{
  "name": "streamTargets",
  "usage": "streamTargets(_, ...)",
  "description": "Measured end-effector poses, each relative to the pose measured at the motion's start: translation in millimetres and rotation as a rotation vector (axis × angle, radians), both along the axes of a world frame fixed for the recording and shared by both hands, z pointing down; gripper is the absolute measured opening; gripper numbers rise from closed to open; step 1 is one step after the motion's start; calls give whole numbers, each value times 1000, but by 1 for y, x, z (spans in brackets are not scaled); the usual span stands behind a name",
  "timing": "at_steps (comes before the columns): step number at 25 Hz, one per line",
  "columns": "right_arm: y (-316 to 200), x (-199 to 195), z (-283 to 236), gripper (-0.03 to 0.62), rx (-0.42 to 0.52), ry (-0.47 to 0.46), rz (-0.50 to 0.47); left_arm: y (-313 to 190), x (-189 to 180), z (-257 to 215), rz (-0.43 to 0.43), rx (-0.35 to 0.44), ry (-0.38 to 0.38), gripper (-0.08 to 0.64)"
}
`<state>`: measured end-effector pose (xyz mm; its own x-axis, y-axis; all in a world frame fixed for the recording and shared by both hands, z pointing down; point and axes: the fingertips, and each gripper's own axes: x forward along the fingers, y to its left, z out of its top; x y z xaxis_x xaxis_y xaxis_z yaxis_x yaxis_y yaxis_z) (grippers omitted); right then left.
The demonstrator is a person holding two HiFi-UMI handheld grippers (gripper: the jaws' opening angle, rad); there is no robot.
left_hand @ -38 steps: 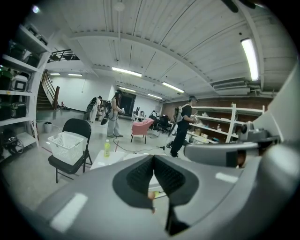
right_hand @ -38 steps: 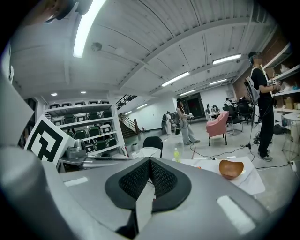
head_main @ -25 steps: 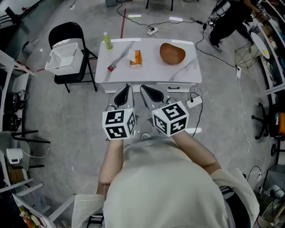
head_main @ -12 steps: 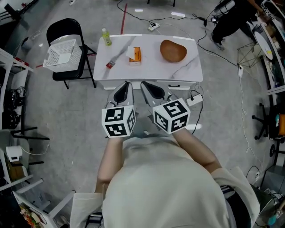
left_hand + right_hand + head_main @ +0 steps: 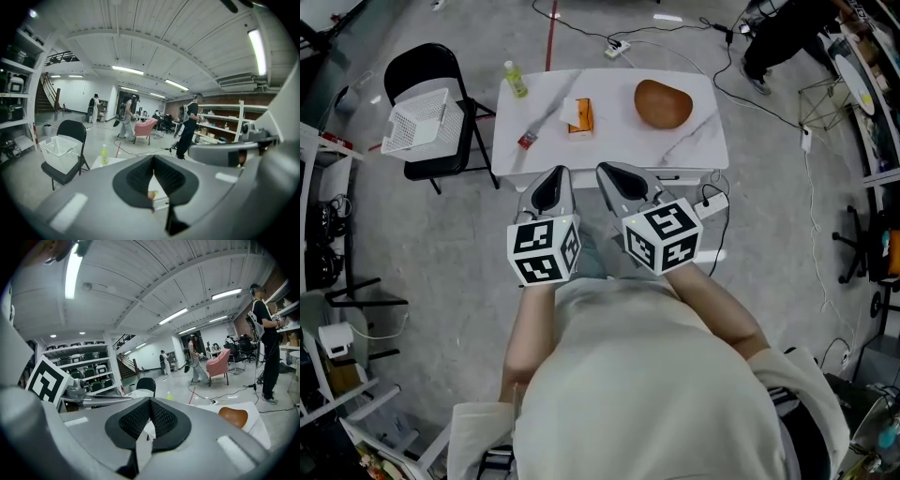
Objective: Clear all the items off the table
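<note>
A large workshop hall: bare concrete floor (image 5: 441,244), stocked metal shelving (image 5: 89,372), ceiling strip lights (image 5: 127,70).

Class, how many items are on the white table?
4: a green bottle at the far left corner, a brush beside it, an orange box in the middle, a brown bowl at right.

The person is holding both tongs out ahead of the chest, side by side and near each other. The left tongs (image 5: 553,183) are pointing forward and a little downward, jaws pressing together with nothing between them. The right tongs (image 5: 614,180) are doing the same, jaws closed and empty, and are angling inward so their tip is sitting near the left tip without touching it. The left marker cube (image 5: 542,250) and right marker cube (image 5: 661,236) are facing up. The bare left forearm (image 5: 530,323) and right forearm (image 5: 712,305) are reaching forward from bent elbows.
</note>
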<state>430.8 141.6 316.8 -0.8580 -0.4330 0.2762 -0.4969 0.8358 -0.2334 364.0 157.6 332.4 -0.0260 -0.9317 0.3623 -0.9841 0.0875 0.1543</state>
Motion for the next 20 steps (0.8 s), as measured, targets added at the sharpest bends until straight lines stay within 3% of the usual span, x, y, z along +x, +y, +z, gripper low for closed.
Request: streamTargets(20, -124, -116, -1, -5, -39, -1, 64, -122, -109, 0, 89, -31, -9, 9)
